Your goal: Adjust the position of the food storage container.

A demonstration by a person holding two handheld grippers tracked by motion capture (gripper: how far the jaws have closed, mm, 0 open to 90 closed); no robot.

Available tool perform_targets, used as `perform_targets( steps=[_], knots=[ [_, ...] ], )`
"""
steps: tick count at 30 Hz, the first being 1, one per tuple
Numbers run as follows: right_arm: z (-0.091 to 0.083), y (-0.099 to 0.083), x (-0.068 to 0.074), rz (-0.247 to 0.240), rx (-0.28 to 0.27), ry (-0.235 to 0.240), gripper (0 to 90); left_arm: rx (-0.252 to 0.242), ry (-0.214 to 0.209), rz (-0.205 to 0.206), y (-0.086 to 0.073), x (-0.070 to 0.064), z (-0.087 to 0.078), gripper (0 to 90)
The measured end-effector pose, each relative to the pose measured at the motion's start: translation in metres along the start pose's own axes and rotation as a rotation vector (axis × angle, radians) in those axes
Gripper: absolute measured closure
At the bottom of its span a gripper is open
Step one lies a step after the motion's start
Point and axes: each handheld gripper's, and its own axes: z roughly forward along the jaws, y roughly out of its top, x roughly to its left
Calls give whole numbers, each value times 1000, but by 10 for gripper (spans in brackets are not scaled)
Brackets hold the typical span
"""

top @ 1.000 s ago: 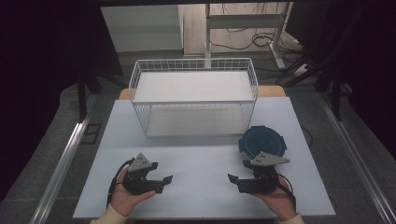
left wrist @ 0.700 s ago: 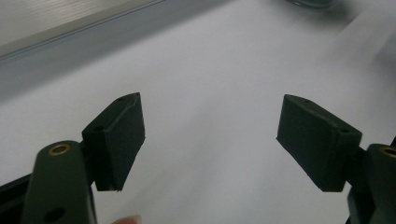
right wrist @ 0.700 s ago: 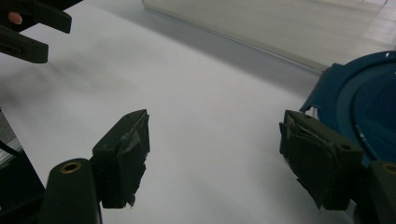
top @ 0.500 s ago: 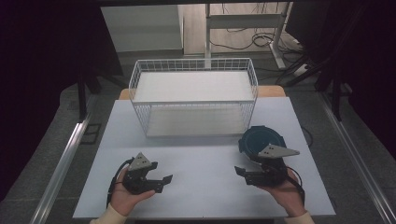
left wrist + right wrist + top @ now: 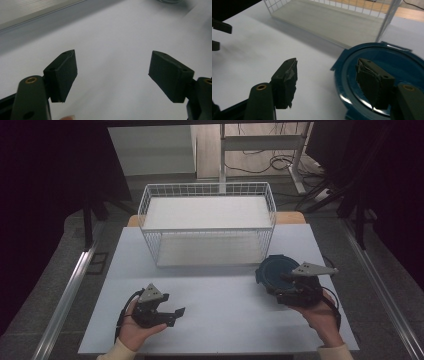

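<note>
A: Well, start with the biggest thing. What carries everything?

B: A pale, flat rectangular table top (image 5: 220, 315). Both grippers and the other things sit over it.

A: And next in size?

B: A white wire basket (image 5: 207, 190), rectangular, standing at the far middle of the table with a light flat panel as its floor. From the right gripper view its near wire wall (image 5: 387, 22) rises just beyond the blue thing.

A: The blue thing being?

B: A round dark-blue plastic lid (image 5: 272, 270) with a raised rim and small tabs at its edge, lying flat on the table just right of the basket's near right corner. In the right gripper view it (image 5: 387, 57) takes up the lower right.

A: Where is the right gripper?

B: The right gripper (image 5: 332, 82), held in the person's right hand (image 5: 320, 317), is at the lid's near edge. Its jaws stand wide apart, one over the lid's inside, the other over bare table to the side. Whether a jaw touches the lid, I cannot tell.

A: And the left gripper?

B: The left gripper (image 5: 177, 312) rests in the left hand (image 5: 135, 327) at the near left, well apart from the lid. Its jaws are spread wide too, with bare table between them (image 5: 112, 72).
</note>
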Motion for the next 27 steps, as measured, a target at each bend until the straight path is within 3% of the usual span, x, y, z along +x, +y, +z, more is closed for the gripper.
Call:
perform_targets(
  steps=[10, 16, 22, 23, 25, 27],
  knots=[
    [2, 19, -31, 40, 2, -33, 392, -3, 6, -6, 0, 2, -1, 223],
    [8, 29, -53, 56, 58, -79, 437, 7, -1, 1, 0, 1, 1, 223],
    [18, 29, -77, 81, 103, -124, 589, 11, 0, -1, -1, 0, 3, 223],
    [21, 28, -85, 99, 116, -139, 670, 12, 0, -1, -1, 0, 3, 223],
    [26, 28, -94, 116, 134, -151, 750, 13, 1, -2, -1, 0, 3, 223],
    [27, 28, -97, 118, 142, -152, 775, 12, 1, -3, -1, 1, 3, 223]
  ],
)
